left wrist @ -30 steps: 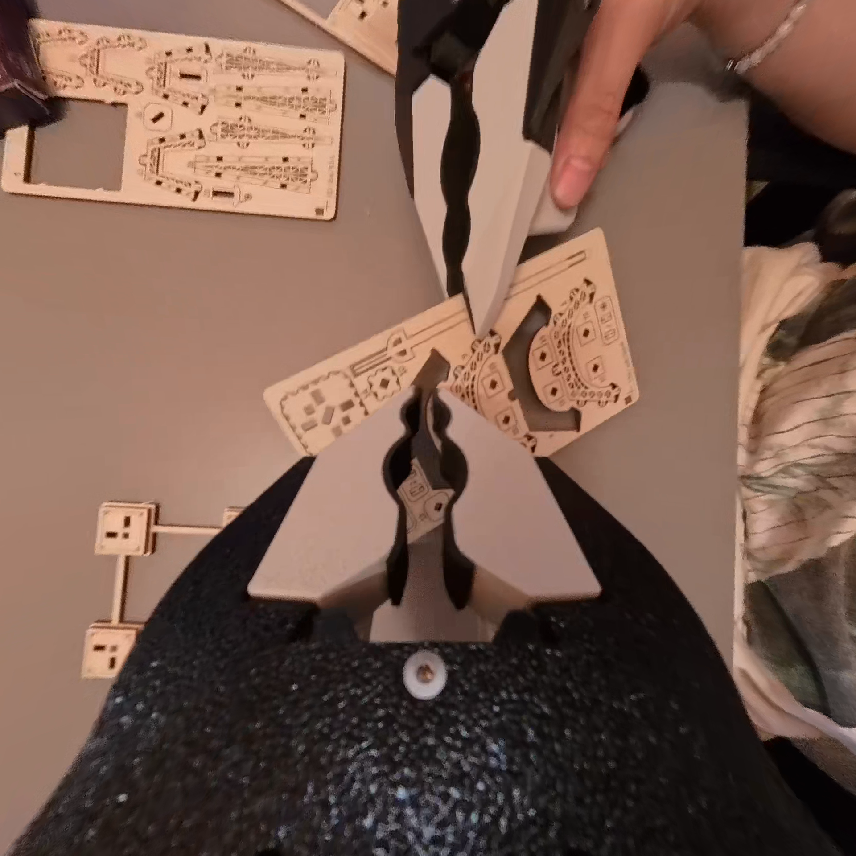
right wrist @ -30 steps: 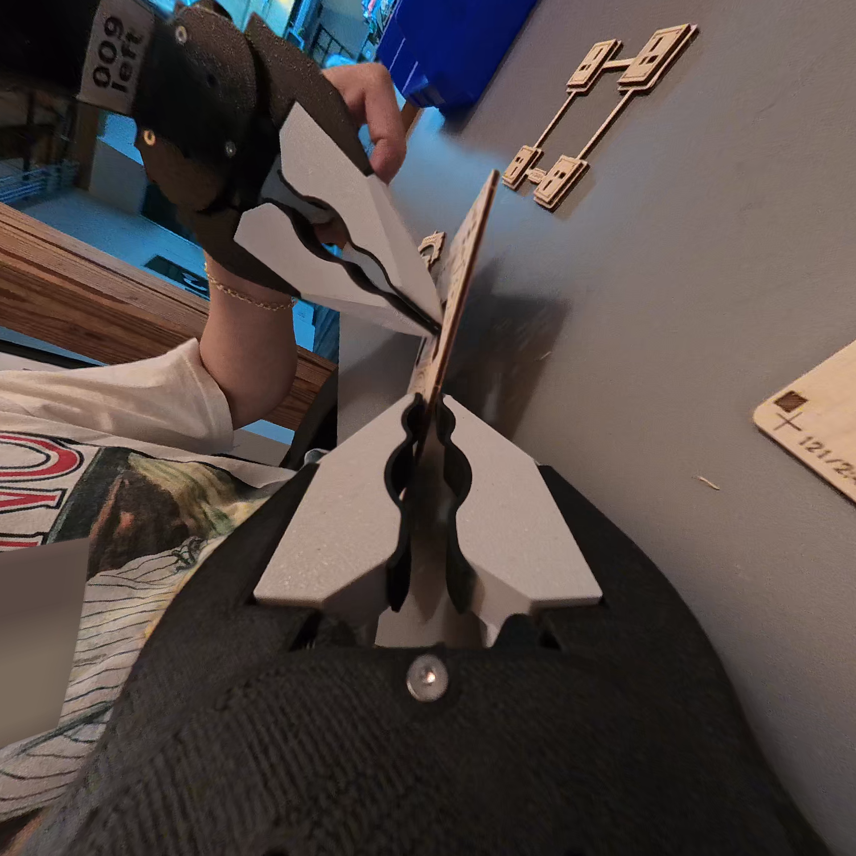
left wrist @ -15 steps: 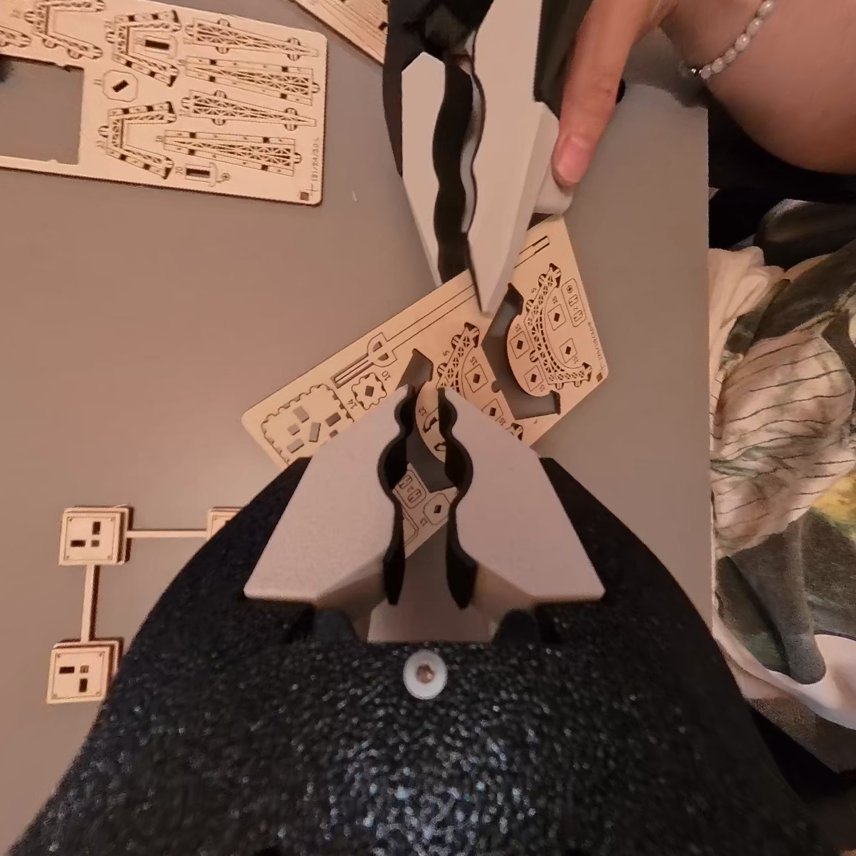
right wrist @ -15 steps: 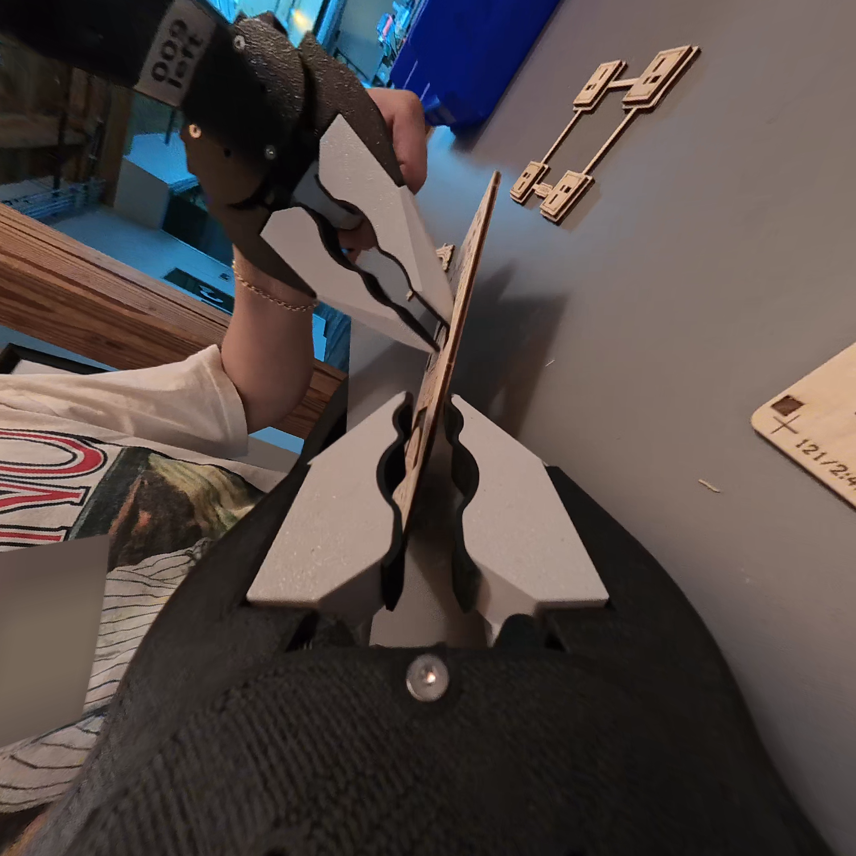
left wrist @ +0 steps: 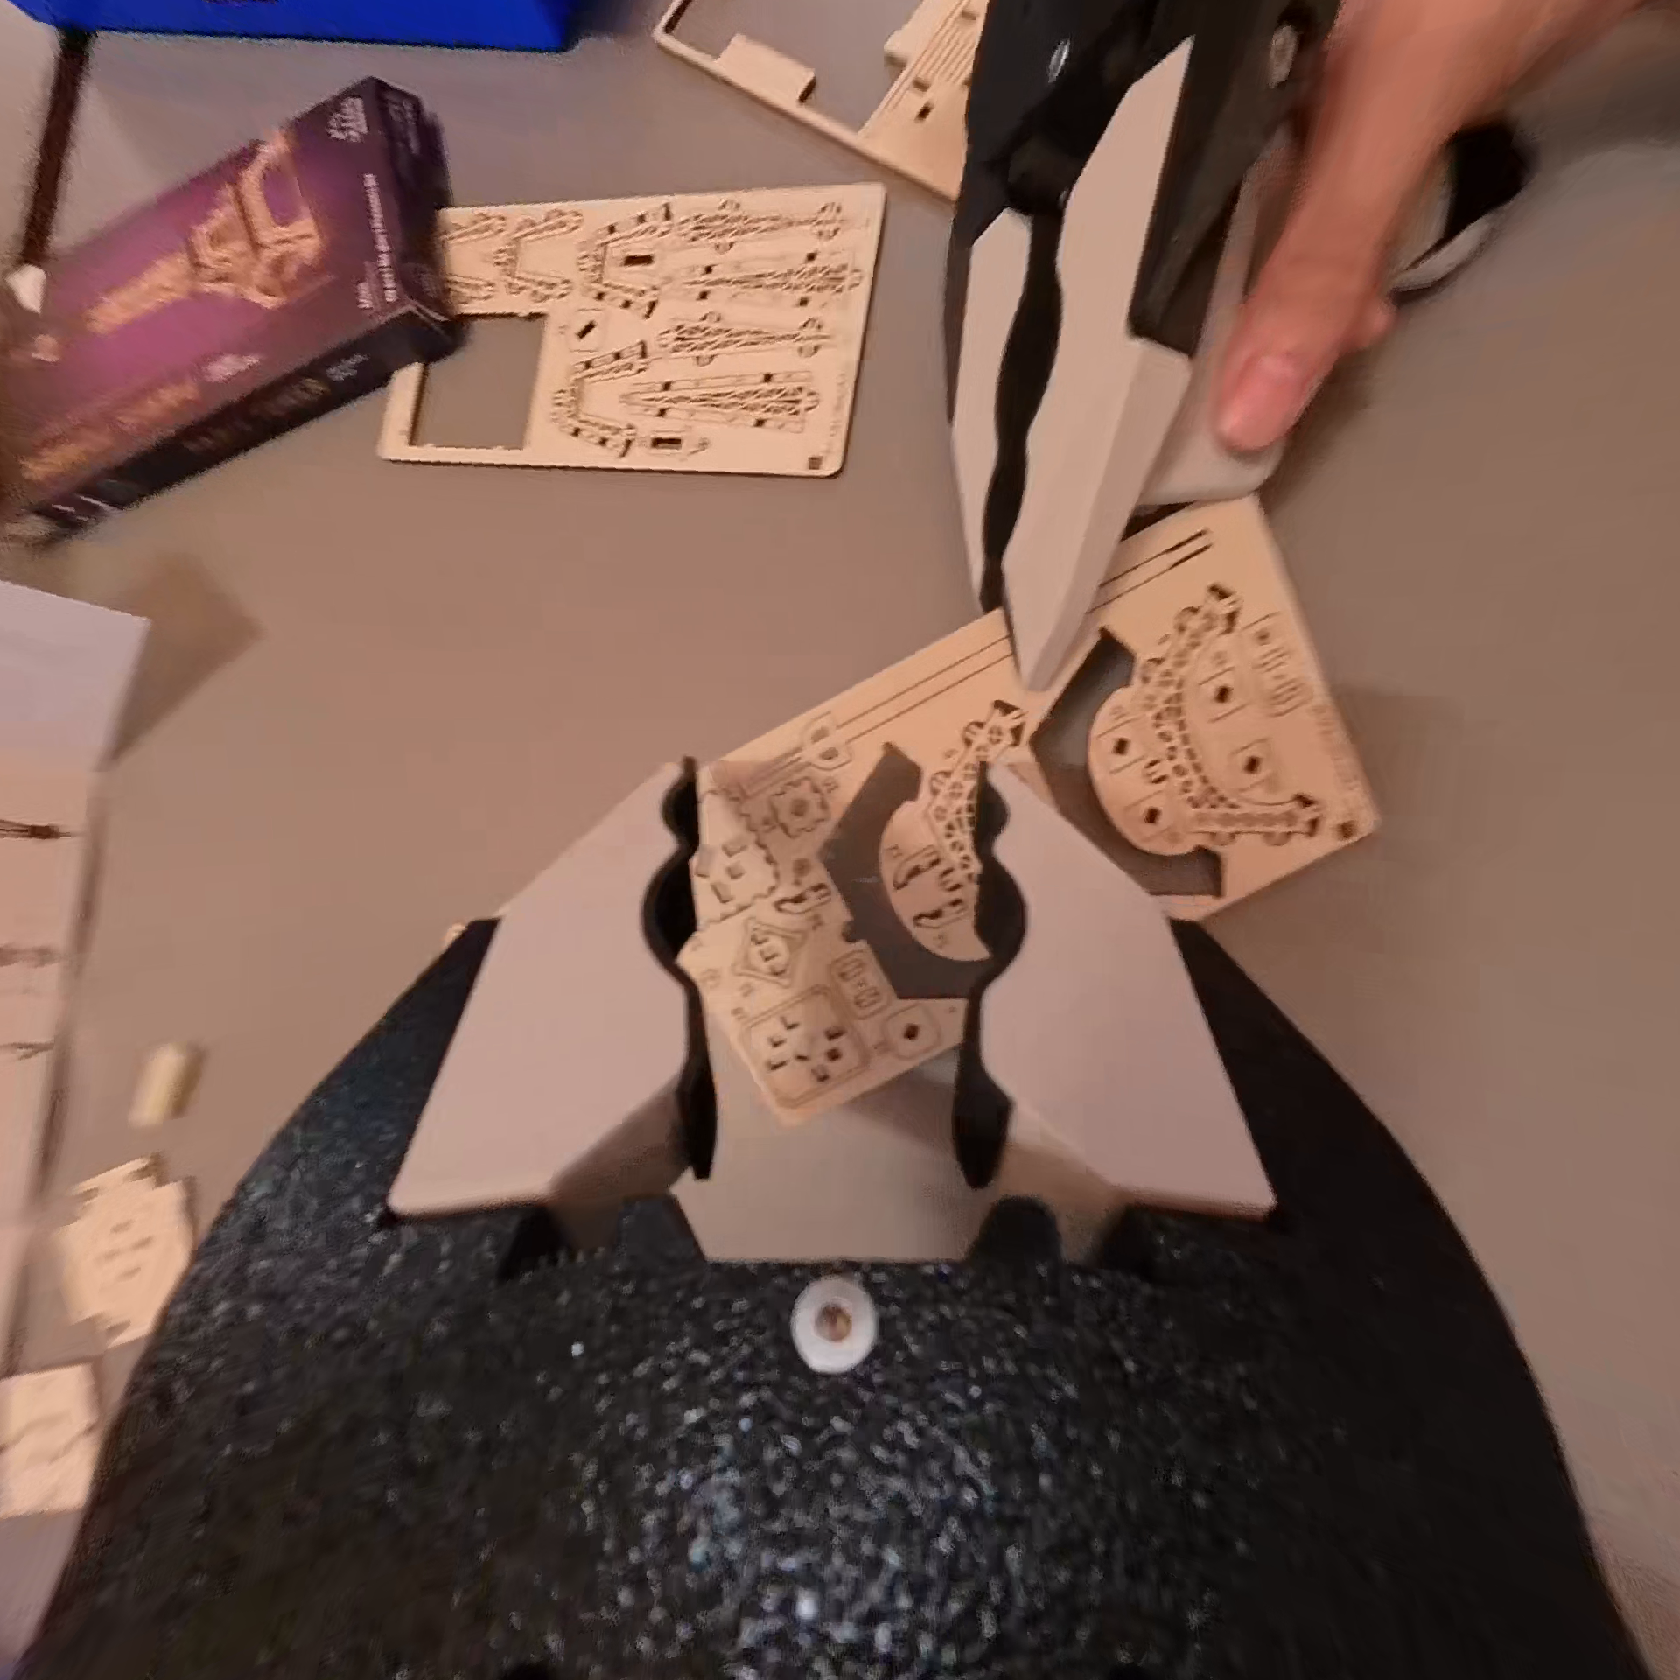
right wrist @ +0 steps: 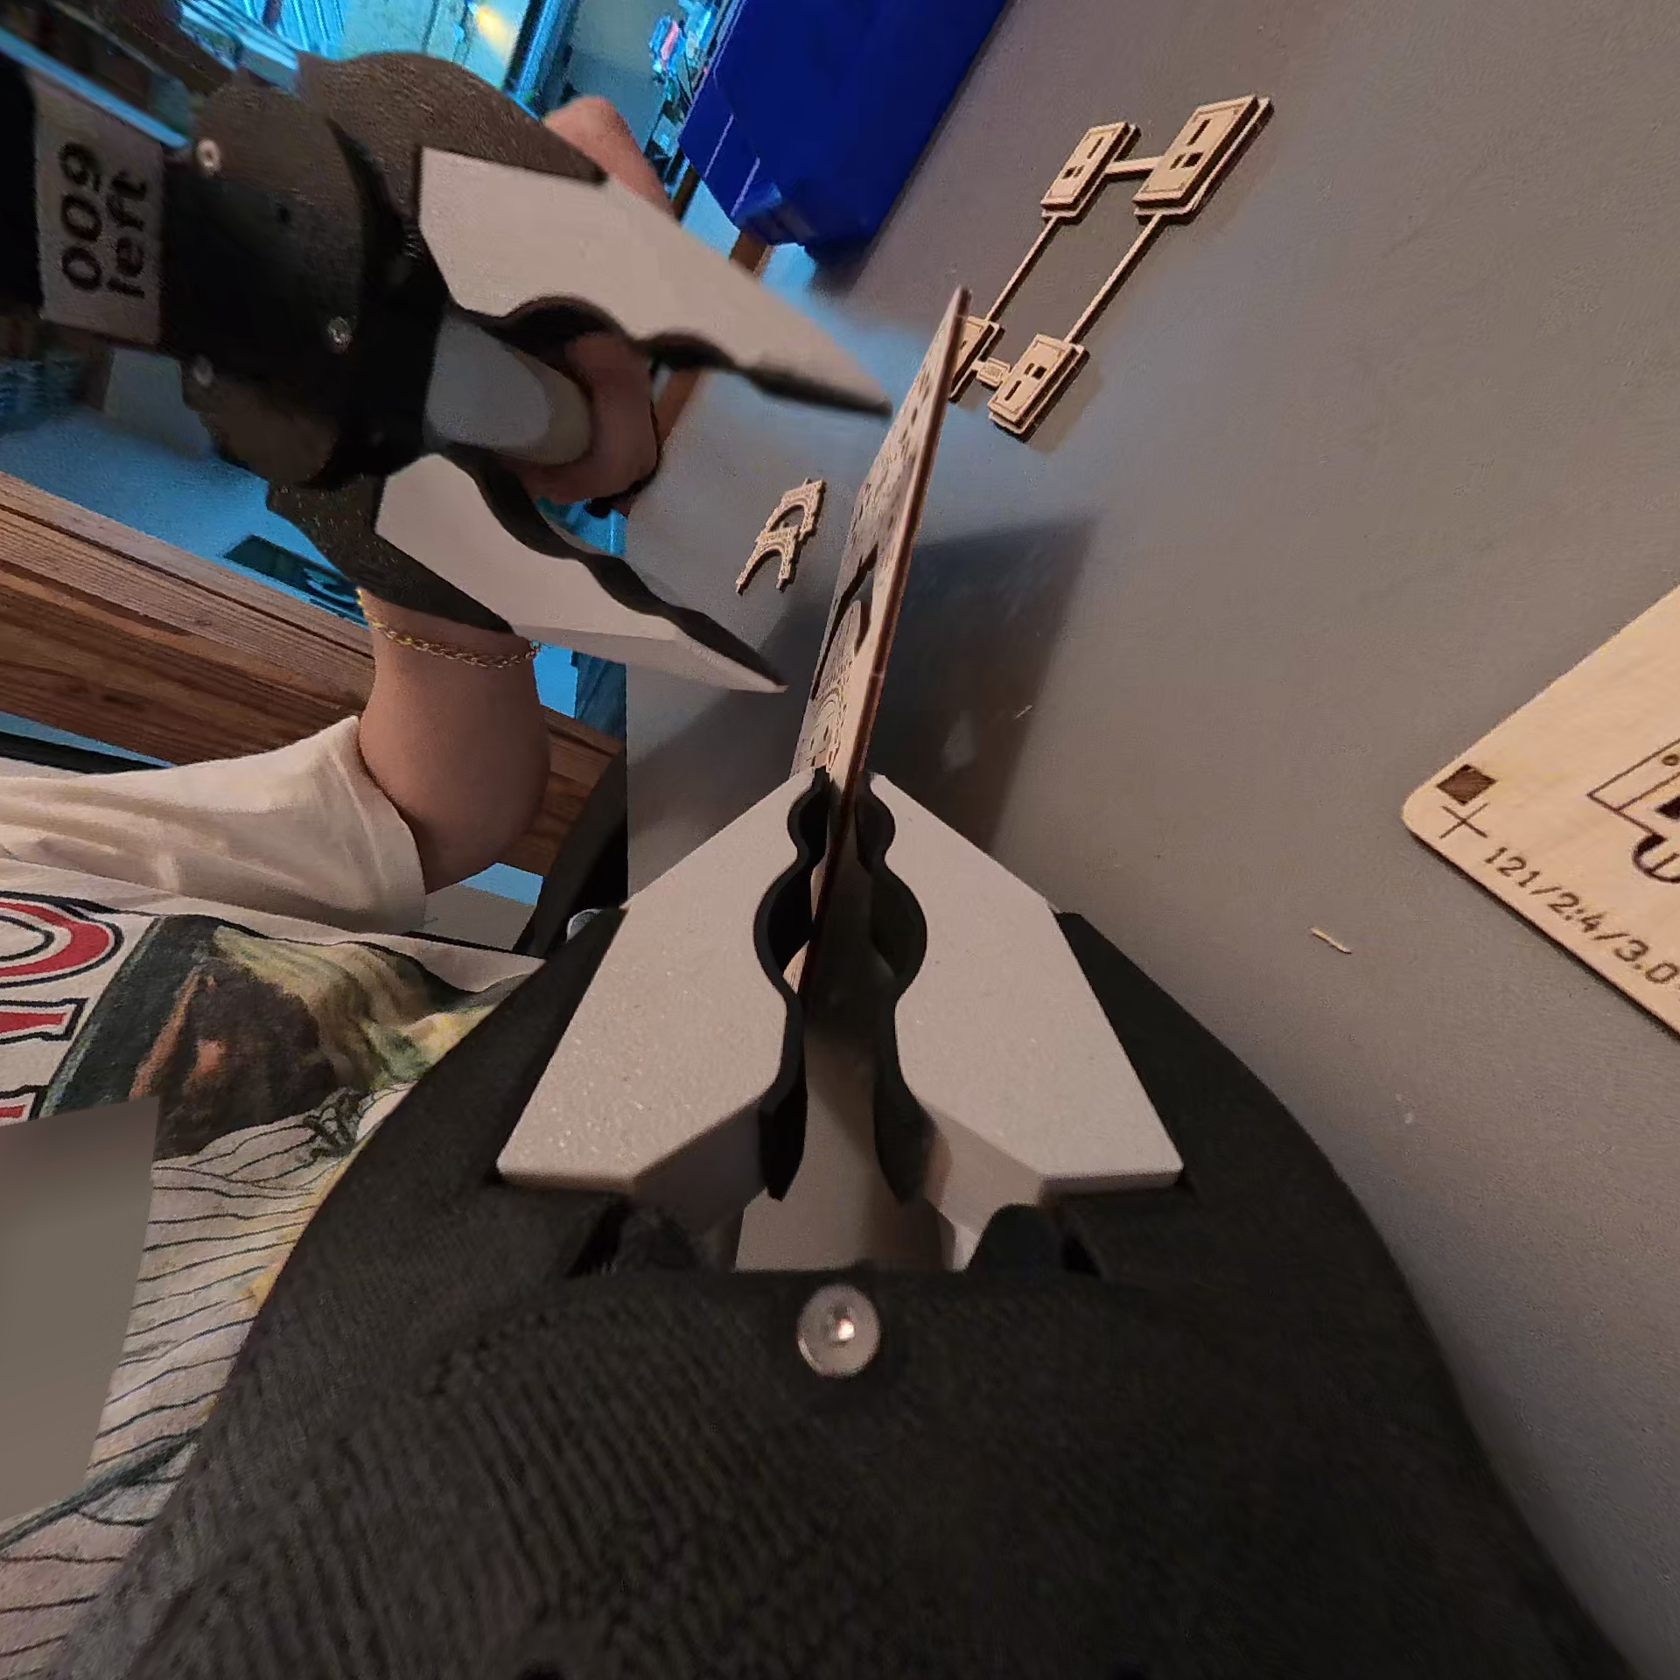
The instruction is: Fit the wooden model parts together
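The wooden parts sheet [right wrist: 895, 555] stands on edge above the grey table [right wrist: 1364, 455], clamped in the right gripper [right wrist: 841, 800], walling off the middle. The left gripper [right wrist: 818, 545], jaws spread, crowds its near face, with a small arch piece [right wrist: 782, 536] lying below. Beyond the sheet, bare tabletop runs clear between the square-cornered frame [right wrist: 1091, 273] and another sheet's corner [right wrist: 1564, 836]

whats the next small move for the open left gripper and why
Probably reach down for the loose arch piece on the table. The left gripper is open and empty, apart from the sheet, which the right gripper holds on edge.
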`<move>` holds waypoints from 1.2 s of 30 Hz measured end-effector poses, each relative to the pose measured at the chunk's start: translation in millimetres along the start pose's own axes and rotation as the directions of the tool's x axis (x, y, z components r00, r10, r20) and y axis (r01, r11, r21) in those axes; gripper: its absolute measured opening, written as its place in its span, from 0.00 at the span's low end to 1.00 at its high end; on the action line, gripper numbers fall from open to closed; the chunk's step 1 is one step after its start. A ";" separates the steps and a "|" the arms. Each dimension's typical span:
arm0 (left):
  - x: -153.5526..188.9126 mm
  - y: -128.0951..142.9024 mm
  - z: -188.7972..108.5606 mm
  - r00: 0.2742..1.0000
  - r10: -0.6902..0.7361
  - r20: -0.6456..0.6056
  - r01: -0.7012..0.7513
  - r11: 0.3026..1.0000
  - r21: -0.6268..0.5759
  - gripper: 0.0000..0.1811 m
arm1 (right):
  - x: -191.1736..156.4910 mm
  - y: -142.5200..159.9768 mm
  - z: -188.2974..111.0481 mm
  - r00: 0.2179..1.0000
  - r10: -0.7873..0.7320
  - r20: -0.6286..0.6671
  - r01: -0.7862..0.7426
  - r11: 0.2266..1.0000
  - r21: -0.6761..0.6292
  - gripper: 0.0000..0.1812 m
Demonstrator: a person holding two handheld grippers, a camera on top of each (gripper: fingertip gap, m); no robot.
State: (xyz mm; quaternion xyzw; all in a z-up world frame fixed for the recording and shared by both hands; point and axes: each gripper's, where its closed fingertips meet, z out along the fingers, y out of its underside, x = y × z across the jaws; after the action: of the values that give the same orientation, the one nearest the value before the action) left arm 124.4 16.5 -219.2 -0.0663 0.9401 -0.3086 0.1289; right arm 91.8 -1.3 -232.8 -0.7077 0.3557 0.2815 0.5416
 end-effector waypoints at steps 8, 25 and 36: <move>-8.2 0.0 10.7 0.997 0.065 0.040 -0.063 0.997 -0.053 0.43 | -0.4 0.5 0.1 1.000 -0.005 -0.002 0.005 1.000 -0.003 0.02; -13.9 -1.3 19.7 0.987 0.160 0.020 -0.157 0.982 -0.101 0.47 | 5.2 2.2 1.8 0.999 0.007 -0.038 -0.007 1.000 -0.018 0.03; -11.0 -3.8 18.8 0.977 0.215 0.009 -0.213 0.972 -0.096 0.43 | 4.6 2.0 1.5 0.999 0.008 -0.032 -0.009 1.000 -0.016 0.03</move>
State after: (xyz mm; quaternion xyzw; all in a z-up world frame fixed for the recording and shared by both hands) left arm 140.4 5.1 -229.3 0.0264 0.9539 -0.2477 0.1672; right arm 92.9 -1.1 -237.9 -0.7149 0.3650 0.2755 0.5289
